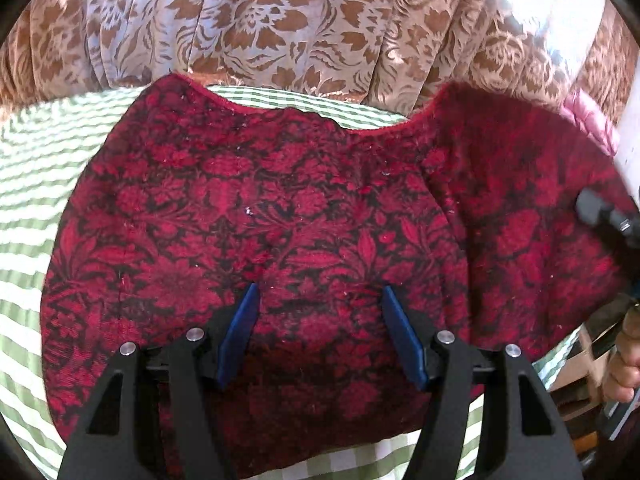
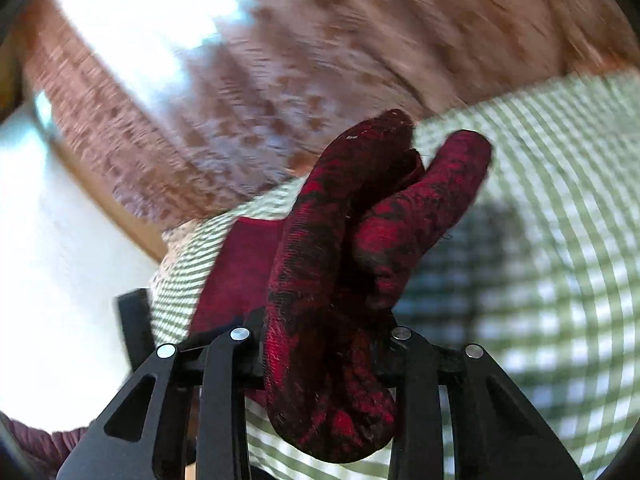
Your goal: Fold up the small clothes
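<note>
Daylight floods both views, bright and warm. In the left wrist view the curtain [image 1: 280, 20] glows, backlit, with a blown-out white patch at upper right. The red cloth [image 1: 300, 208] stays sharp in the middle, smearing toward the right edge. Fisheye bends the checked sheet [image 1: 36, 152] into curves, dark corners all around. The right wrist view is heavily motion-blurred, glare white at upper left, and a soft shadow [image 2: 480, 248] falls on the checks.

Left gripper [image 1: 318, 334] fingers [image 1: 240, 334] spread above red floral garment [image 1: 280, 208].
</note>
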`<state>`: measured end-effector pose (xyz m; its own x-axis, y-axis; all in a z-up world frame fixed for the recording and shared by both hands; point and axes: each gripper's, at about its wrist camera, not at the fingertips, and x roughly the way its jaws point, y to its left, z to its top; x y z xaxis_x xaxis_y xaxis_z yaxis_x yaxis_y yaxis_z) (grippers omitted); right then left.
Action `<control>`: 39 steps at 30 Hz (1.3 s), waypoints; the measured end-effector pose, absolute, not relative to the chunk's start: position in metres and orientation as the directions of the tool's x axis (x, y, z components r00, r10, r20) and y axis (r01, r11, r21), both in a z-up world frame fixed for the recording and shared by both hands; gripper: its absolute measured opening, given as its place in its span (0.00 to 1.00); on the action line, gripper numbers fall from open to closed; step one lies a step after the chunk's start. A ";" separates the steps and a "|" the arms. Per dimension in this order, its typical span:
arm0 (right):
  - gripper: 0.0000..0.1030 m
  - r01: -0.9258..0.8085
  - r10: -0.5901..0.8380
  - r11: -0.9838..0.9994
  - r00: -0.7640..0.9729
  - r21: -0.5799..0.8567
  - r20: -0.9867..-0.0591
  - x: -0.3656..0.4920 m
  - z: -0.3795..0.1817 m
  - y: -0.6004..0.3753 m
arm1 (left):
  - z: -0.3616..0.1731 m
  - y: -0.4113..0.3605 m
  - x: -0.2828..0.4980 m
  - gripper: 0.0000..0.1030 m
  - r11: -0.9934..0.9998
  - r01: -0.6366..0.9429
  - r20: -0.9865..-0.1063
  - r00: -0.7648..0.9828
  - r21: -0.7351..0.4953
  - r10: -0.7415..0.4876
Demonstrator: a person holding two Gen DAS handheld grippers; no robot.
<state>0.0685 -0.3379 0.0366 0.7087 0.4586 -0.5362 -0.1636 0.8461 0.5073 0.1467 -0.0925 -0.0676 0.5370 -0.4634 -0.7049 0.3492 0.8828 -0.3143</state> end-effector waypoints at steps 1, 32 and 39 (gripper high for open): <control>0.30 -0.219 0.486 0.844 0.698 0.490 -0.525 0.073 0.047 -0.317 | -0.069 -0.090 0.148 0.61 0.875 0.347 -0.698 0.532 -0.338 -0.480; 0.30 -0.502 0.107 0.773 0.706 -0.388 -0.700 0.073 -0.027 -0.033 | -0.017 0.065 0.198 0.61 0.647 0.329 -0.498 0.436 -0.688 -0.750; 0.56 -0.520 0.210 0.799 0.711 -0.302 -0.671 0.062 -0.011 -0.056 | -0.013 0.015 0.210 0.16 0.708 0.372 -0.586 0.398 -0.600 -0.706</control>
<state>0.0615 -0.0559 -0.0110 0.7113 0.2095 -0.6710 -0.5200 0.7991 -0.3017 0.2098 0.0147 -0.0126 0.3978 -0.7059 -0.5860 0.3723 0.7080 -0.6001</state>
